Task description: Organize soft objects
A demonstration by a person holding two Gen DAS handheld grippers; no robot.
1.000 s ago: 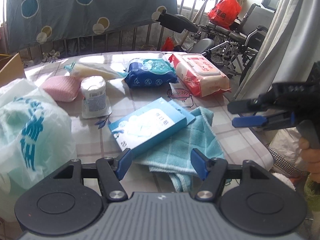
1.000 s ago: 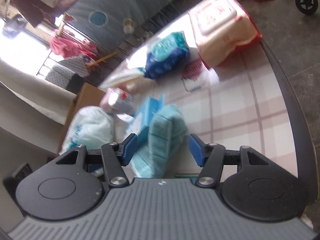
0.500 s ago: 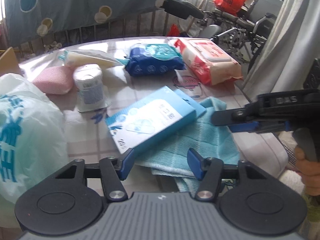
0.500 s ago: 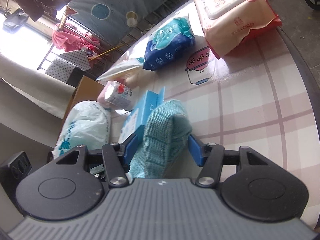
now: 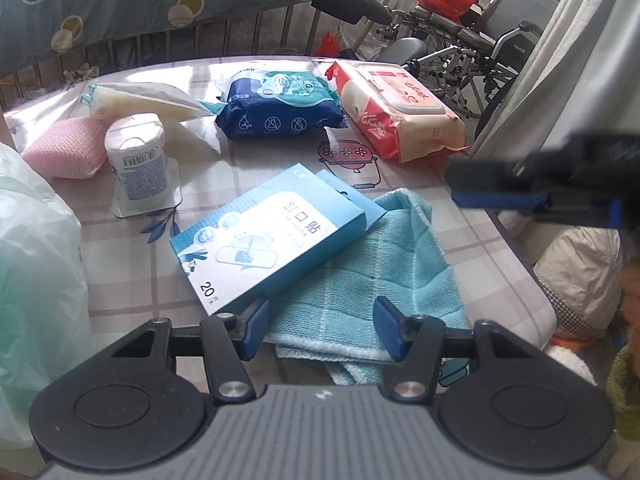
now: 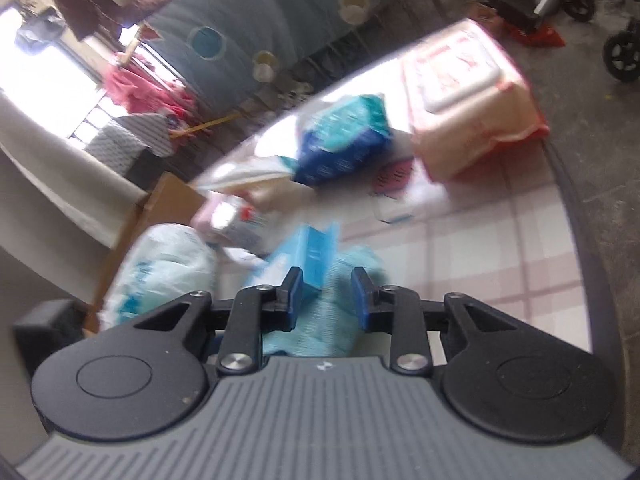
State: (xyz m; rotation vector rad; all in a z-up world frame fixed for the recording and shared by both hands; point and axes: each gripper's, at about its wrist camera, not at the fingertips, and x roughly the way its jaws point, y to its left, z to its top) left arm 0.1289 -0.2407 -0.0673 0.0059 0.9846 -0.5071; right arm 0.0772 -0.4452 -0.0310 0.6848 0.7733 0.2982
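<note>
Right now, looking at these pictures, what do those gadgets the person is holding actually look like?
Each hand-held gripper is mostly black plastic. The left hand-held gripper has two stubby fingers tipped with blue pads, silver screws at the joints, two round black discs and a ribbed grey body bearing a small white mark. The right hand-held gripper is built the same. No cables show. A green sleeve peeks in at the edge.

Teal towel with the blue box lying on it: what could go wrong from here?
1. The blue box rests partly on the towel. Pulling the towel would likely drag or tip the box.
2. The right gripper has just been closing, with the towel and the box's corner between its pads; it may catch the box too.
3. The towel overhangs the near table edge, so a weak pinch could let it slide off.
</note>
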